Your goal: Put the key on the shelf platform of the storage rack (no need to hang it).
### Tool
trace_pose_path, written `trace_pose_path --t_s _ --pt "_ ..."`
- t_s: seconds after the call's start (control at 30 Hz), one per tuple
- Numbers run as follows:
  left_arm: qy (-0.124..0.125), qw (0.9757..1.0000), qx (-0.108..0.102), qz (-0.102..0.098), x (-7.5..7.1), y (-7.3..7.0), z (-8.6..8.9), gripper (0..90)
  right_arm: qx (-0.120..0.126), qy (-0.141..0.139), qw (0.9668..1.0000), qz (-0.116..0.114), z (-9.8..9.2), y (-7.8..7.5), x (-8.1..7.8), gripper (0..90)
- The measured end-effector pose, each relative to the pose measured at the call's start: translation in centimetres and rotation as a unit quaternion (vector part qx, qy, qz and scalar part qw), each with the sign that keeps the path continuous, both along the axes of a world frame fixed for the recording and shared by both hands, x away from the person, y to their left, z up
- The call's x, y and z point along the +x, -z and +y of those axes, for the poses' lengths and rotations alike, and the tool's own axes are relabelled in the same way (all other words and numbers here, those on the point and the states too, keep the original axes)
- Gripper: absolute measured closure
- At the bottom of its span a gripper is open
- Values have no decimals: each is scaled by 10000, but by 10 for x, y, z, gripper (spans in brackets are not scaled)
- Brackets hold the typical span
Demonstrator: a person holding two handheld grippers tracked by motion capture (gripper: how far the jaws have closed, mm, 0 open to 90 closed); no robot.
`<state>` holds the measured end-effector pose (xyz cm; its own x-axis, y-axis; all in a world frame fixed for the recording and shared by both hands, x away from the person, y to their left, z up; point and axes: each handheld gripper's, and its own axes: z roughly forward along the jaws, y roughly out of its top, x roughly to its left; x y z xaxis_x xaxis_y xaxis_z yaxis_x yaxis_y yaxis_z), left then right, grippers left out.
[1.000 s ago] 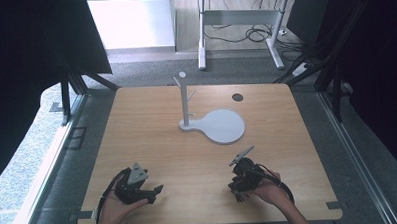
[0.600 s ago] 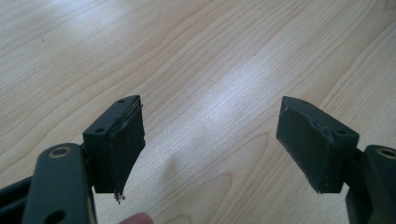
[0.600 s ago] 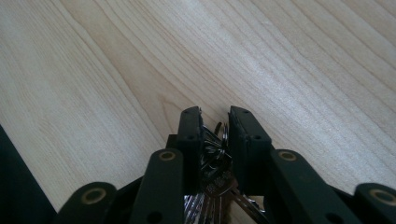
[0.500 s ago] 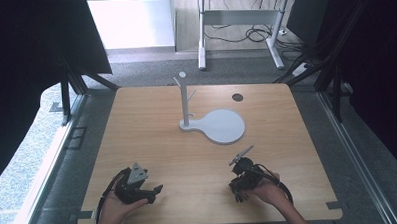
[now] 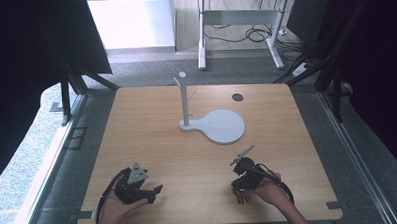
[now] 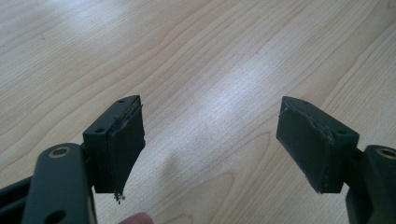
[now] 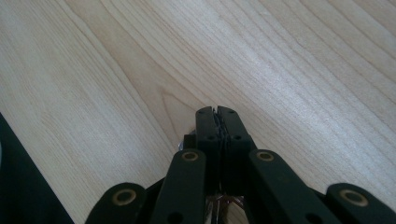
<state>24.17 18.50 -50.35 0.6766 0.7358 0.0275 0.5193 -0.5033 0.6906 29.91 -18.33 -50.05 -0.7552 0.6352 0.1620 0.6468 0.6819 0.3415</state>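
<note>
Near the table's front left edge, a hand holds my left gripper [image 5: 155, 190] low over the wood. Its jaws stand wide apart in the left gripper view [image 6: 210, 135], with nothing but bare wood between the pads [image 6: 126, 140]. A fingertip [image 6: 135, 218] peeks in at the bottom of that view. My right gripper [image 5: 241, 195] rests at the front right in the other hand. In the right gripper view its jaws [image 7: 217, 113] are pressed together with nothing between them, just above the tabletop.
A white stand [image 5: 185, 100] with short pegs rises from a flat round white base [image 5: 224, 126] at the table's centre. A dark round hole [image 5: 237, 97] lies behind it to the right. Black curtains flank the wooden table [image 5: 137, 124].
</note>
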Motion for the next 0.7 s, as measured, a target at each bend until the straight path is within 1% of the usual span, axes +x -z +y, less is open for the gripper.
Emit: trace_pose_path --t_s 0.2,0.3,0.53,0.7 --pt "-11 10000 -17 1 0 1 0 236 -103 -68 9999 -63 0 -5 -1 895" --pt "-8 10000 -15 -2 0 0 0 236 -139 -62 9999 -57 0 -7 -1 896" --pt "-11 10000 -14 -2 0 0 0 236 -168 -38 9998 -91 -2 -14 -1 897" --pt "-13 10000 -17 -9 0 0 1 236 -145 -22 9998 -165 -6 -23 0 898"
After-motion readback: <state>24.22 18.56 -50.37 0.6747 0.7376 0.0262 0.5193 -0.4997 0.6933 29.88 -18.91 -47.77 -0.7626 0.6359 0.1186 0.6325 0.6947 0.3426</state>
